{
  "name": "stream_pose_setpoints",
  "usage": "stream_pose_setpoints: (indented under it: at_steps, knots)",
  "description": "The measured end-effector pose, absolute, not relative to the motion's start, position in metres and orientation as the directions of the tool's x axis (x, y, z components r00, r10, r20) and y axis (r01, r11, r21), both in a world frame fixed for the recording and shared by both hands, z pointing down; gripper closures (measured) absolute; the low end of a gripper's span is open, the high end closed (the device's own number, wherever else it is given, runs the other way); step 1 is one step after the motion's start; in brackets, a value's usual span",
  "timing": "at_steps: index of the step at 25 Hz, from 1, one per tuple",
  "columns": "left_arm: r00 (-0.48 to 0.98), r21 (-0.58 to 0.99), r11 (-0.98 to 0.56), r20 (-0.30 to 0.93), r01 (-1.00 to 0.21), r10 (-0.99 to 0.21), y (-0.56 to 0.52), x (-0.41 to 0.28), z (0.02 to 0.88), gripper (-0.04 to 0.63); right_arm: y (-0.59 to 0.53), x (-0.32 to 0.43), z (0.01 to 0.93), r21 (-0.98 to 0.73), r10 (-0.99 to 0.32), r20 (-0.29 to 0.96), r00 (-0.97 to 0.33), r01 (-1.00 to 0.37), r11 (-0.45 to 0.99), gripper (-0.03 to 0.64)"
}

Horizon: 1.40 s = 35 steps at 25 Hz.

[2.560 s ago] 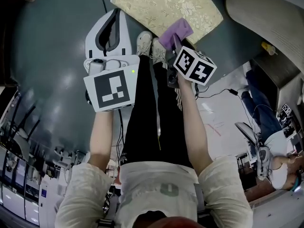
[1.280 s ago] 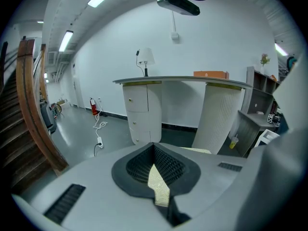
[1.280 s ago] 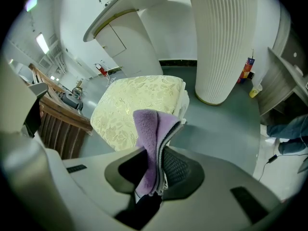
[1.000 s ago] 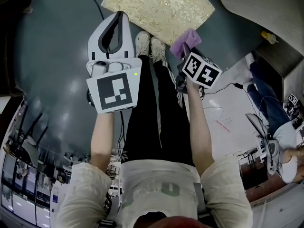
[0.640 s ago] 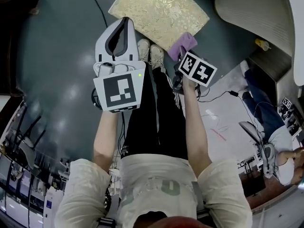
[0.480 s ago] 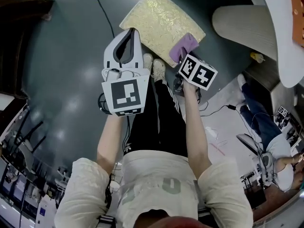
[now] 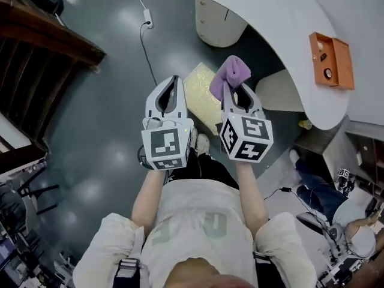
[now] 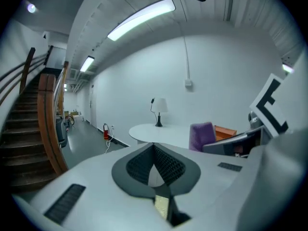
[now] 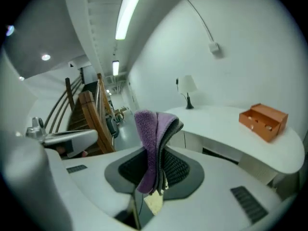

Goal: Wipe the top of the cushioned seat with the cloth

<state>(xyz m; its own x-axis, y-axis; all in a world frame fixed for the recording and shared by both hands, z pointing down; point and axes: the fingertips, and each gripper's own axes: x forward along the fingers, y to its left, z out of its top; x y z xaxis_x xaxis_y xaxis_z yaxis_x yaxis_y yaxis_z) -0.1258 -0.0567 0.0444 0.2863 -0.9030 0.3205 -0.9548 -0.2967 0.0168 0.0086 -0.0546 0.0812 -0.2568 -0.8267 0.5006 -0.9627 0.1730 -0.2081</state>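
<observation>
Our right tongs clamp the purple cloth; the left tongs are pressed together, empty. We should lower the cloth flat onto the cushioned seat below.

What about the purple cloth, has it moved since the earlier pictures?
Yes. The purple cloth, clamped in the right gripper, lay at the gold cushion's near edge; now it shows at its far right side, toward the white desk.
</observation>
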Motion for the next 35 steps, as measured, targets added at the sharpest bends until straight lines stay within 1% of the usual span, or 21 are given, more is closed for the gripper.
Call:
stream_pose_setpoints:
  at_steps: [5, 10, 16, 21, 25, 29, 35]
  knots:
    - [0.311, 0.02, -0.317, 0.26, -0.948, -0.914, -0.025, -0.127, -0.012, 0.589, -0.016, 0.008, -0.003, -0.089, -0.905, 0.368, -0.212, -0.977, 0.192, 0.528]
    - [0.295, 0.014, -0.299, 0.221, -0.954, -0.93, -0.014, -0.13, -0.035, 0.589, 0.002, 0.014, -0.029, -0.059, -0.918, 0.324, -0.228, -0.974, 0.22, 0.528]
    - [0.279, -0.005, -0.287, 0.229, -0.958, -0.933, -0.001, -0.135, -0.036, 0.589, 0.013, 0.009, -0.023, -0.111, -0.898, 0.342, -0.275, -0.961, 0.252, 0.528]
    - [0.27, -0.007, -0.28, 0.241, -0.96, -0.932, 0.001, -0.142, -0.033, 0.589, 0.01, -0.004, -0.025, -0.106, -0.895, 0.33, -0.3, -0.954, 0.281, 0.528]
    - [0.272, -0.012, -0.282, 0.238, -0.959, -0.932, -0.002, -0.144, -0.036, 0.589, 0.006, -0.01, -0.025, -0.091, -0.896, 0.329, -0.299, -0.954, 0.285, 0.528]
    - [0.275, -0.023, -0.288, 0.235, -0.957, -0.932, -0.003, -0.145, -0.04, 0.589, 0.003, -0.013, -0.026, -0.045, -0.904, 0.331, -0.268, -0.962, 0.269, 0.528]
    - [0.271, -0.031, -0.286, 0.233, -0.958, -0.934, -0.002, -0.15, -0.042, 0.589, 0.005, -0.023, -0.032, -0.057, -0.907, 0.307, -0.288, -0.957, 0.284, 0.528]
